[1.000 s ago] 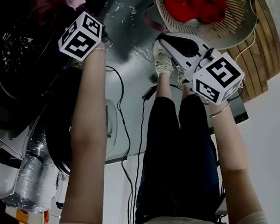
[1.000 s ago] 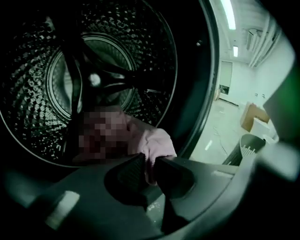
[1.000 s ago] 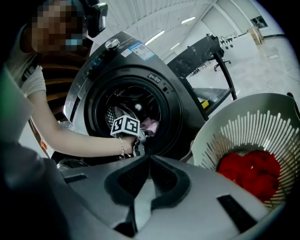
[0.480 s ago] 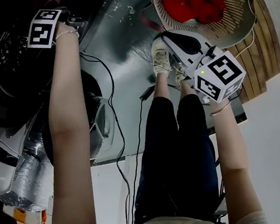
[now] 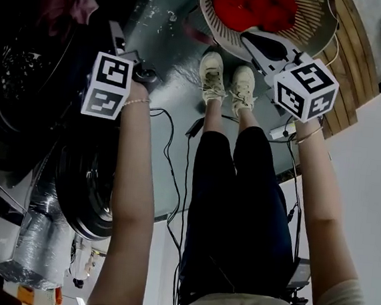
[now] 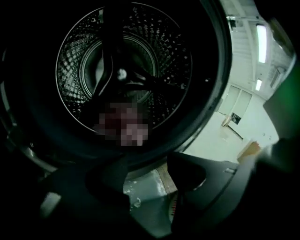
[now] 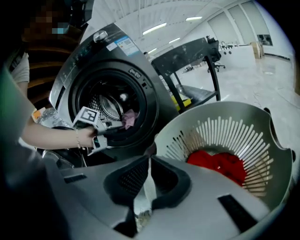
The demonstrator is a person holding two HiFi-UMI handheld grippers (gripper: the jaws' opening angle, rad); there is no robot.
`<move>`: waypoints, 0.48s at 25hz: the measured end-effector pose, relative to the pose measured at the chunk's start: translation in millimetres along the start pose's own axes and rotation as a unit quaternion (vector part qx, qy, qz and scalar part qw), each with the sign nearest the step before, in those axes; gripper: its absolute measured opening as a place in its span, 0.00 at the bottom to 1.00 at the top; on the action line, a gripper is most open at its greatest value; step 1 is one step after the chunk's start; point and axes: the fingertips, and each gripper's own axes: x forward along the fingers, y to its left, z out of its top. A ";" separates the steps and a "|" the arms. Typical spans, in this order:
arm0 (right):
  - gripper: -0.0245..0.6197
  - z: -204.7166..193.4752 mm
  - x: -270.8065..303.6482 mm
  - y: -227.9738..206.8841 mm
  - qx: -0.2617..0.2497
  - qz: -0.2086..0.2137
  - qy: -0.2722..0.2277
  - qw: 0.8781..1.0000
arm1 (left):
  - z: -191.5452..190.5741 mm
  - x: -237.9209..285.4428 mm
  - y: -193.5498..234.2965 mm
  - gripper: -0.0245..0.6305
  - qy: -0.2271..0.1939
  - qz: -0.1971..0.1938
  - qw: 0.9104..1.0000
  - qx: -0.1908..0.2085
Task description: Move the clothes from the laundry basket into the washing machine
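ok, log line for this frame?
left claw: jaws just opened, empty, facing washer drum | right claw: shut, empty, facing basket | red clothes: in basket

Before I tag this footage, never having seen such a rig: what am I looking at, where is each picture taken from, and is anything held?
No robot here: a person holds a claw tool in each hand, each bearing a cube with square markers. The head view is from a camera on the person's head, looking steeply down past their own legs. The other two cameras ride on the claws and look along their jaws. The left claw faces the drum of the washing machine; its jaws have just been opening, with nothing between them. A pink garment sits in the machine's opening. The right claw, jaws together and empty, points toward the laundry basket, where a red garment lies.
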 end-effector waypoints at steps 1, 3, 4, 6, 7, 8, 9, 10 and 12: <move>0.06 -9.8 3.5 -7.5 -0.003 0.003 0.024 1.000 | -13.7 -6.9 -15.5 0.44 0.014 -0.026 1.000 0.006; 0.07 -30.5 14.7 -26.0 -0.014 0.003 0.077 0.997 | -43.1 -20.1 -48.8 0.15 0.044 -0.072 0.996 0.032; 0.07 -38.7 21.9 -38.0 -0.024 -0.007 0.101 0.995 | -56.8 -26.4 -65.8 0.05 0.057 -0.092 0.993 0.048; 0.07 -52.3 38.2 -62.8 -0.048 -0.037 0.142 0.988 | -81.3 -41.1 -100.1 0.05 0.085 -0.143 0.983 0.077; 0.12 -59.3 47.3 -75.4 -0.055 -0.048 0.159 0.985 | -92.1 -49.3 -116.1 0.05 0.103 -0.170 0.977 0.083; 0.24 -66.9 56.9 -89.1 -0.058 -0.057 0.176 0.981 | -101.1 -57.1 -131.0 0.05 0.123 -0.194 0.970 0.080; 0.31 -75.2 66.3 -104.4 -0.061 -0.067 0.194 0.977 | -107.7 -64.3 -144.8 0.05 0.143 -0.216 0.964 0.068; 0.32 -83.6 75.3 -121.0 -0.069 -0.078 0.212 0.972 | -111.5 -70.8 -157.7 0.05 0.159 -0.239 0.957 0.048; 0.31 -99.8 91.2 -156.4 -0.106 -0.108 0.246 0.957 | -113.6 -80.6 -178.7 0.05 0.177 -0.280 0.944 0.013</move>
